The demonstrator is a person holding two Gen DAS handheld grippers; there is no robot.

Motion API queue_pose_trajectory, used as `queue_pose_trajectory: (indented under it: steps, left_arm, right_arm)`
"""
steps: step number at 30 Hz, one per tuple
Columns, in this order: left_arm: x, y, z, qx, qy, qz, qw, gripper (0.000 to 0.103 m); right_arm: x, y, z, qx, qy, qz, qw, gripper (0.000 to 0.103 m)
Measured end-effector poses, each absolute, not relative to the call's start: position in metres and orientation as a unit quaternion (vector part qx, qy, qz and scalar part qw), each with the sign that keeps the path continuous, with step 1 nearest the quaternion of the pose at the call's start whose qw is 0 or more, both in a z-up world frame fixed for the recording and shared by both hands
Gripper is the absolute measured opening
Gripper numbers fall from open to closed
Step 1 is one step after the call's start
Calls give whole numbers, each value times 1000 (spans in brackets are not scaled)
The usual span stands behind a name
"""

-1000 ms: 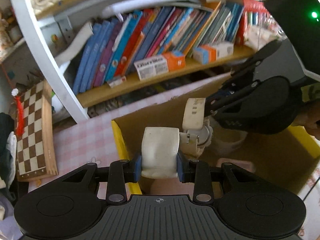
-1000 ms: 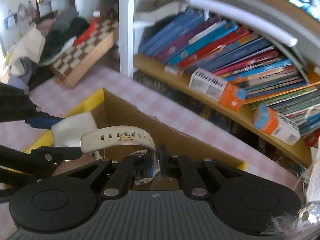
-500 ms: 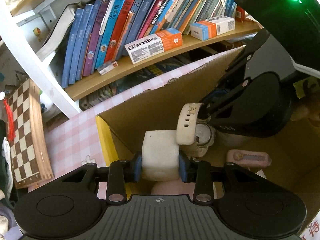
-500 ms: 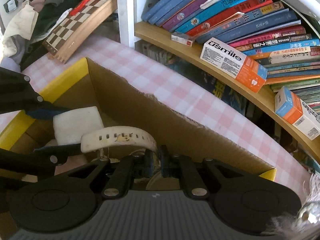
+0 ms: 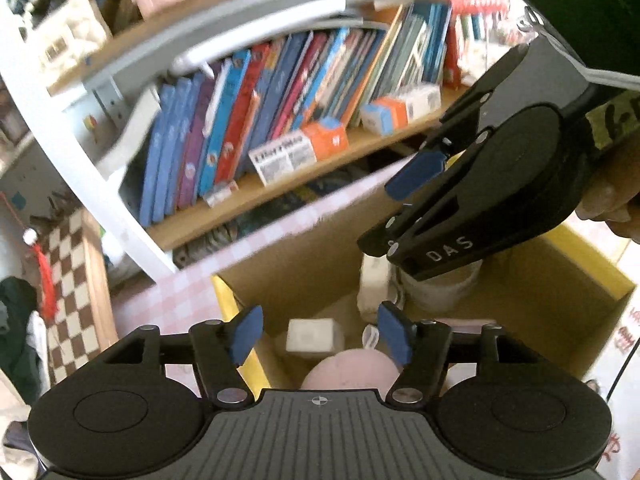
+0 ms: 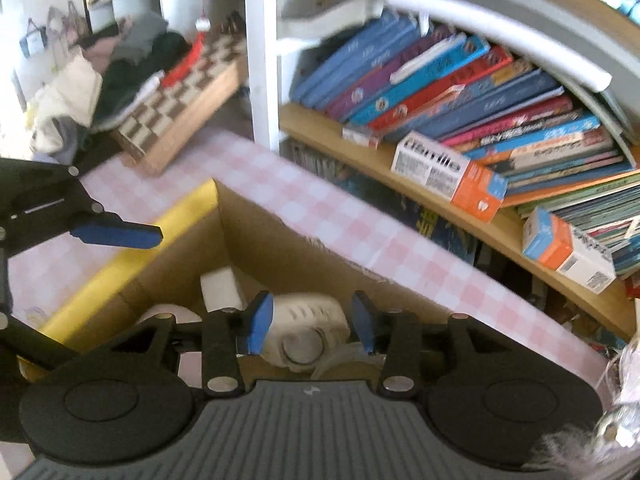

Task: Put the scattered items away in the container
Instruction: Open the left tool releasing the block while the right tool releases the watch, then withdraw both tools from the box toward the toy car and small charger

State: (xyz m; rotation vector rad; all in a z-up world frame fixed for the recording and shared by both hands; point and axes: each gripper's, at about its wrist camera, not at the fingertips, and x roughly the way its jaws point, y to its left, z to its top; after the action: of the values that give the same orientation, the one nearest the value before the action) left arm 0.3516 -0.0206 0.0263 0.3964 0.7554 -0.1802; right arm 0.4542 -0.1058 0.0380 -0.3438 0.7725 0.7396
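Note:
The cardboard box with a yellow rim stands on the pink checked table. My left gripper is open and empty above it; the white block lies loose in the box below. My right gripper is open and empty too; the white watch lies in the box beneath it. The watch strap shows in the left wrist view under the right gripper. The block lies at the box corner. A pink round item lies in the box.
A bookshelf full of books and small cartons stands just behind the box. A chessboard leans at the left, beside piled clothes. A pale cup sits inside the box.
Both grippers opened and rose. The white block dropped from the left gripper into the box. The watch dropped from the right gripper into the box.

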Motion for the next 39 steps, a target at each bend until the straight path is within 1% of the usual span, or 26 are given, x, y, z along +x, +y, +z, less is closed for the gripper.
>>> queue_pose_trajectory:
  steps: [5,13,19,21,24,29,31,36,39]
  left_arm:
    - [321,-20,53,181,321,-88,925,67]
    - [262,-13,95,155,252,-94,951,69]
    - [209,-11,113,144,220,-109,959,72]
    - [190,-10,116,143,212,-113,960,73]
    - [164,-8,117,135,204,-114,963,75]
    - [124,-2,113,109,199,-104,968,81]
    - [110,2,109,97,200,-98,970,82]
    - [82,12,96,77,213,-77,971,82]
    - [67,17,87,56,219,-61,972,82]
  right_arm:
    - [426,-123,70,-136,338,352,862,46]
    - [367,-152,116,-96,297,355,881,47]
    - [310,-166,135,-90,276,357,888,49]
    - [290,-169,136,-90,272,356,890,51]
    - [258,-176,136,-90,264,351,894,55]
    - [210,-188,124,-81,260,333,903,69]
    - [193,-193,117,-75,262,323,907,73]
    - [151,-204,97,-64,265,292,917,78]
    - [129,-211,84,-57,262,269,925,82]
